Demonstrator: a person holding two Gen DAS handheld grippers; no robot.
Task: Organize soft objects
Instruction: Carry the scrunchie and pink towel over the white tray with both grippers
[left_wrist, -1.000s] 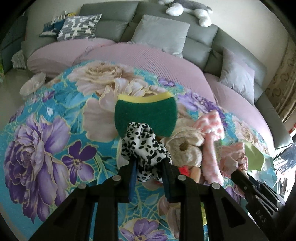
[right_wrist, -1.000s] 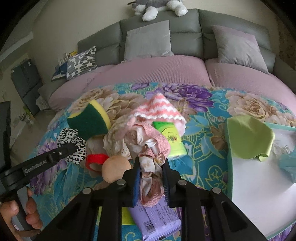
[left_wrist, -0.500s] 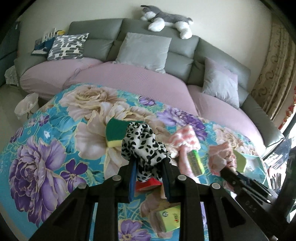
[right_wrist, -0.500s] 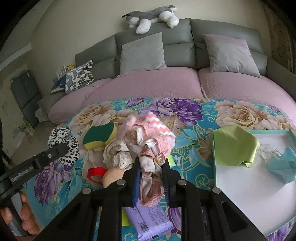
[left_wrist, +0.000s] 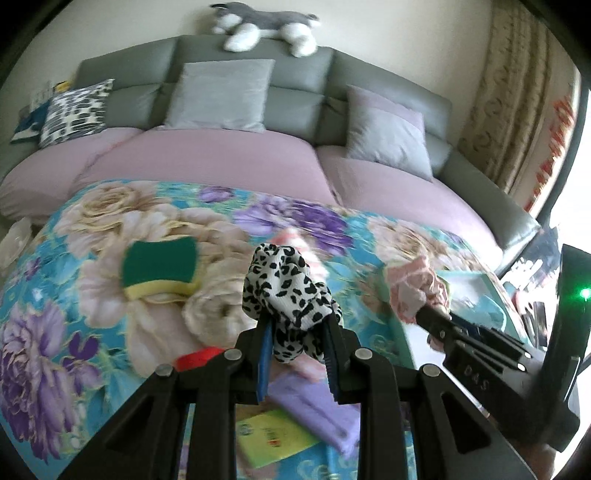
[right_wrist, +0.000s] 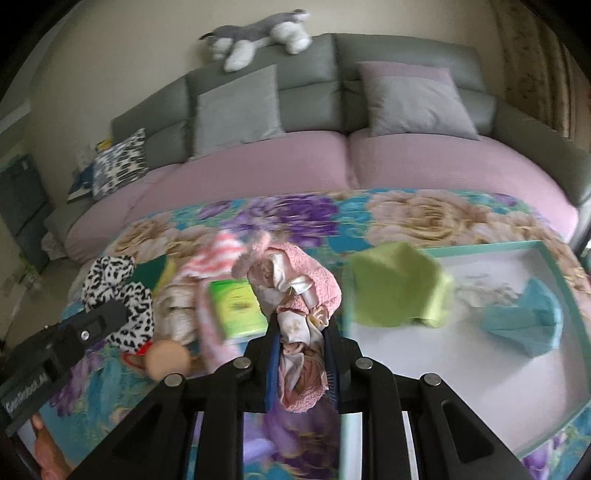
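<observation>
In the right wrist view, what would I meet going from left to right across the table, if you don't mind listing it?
black-and-white spotted scrunchie → green packet → pink cloth in the right gripper → lime-green cloth → teal cloth

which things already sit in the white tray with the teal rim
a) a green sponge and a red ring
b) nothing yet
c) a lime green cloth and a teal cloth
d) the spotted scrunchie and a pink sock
c: in the right wrist view the lime green cloth lies at the white tray's near-left corner, overlapping its rim, and the teal cloth rests inside, toward its right side.
</observation>
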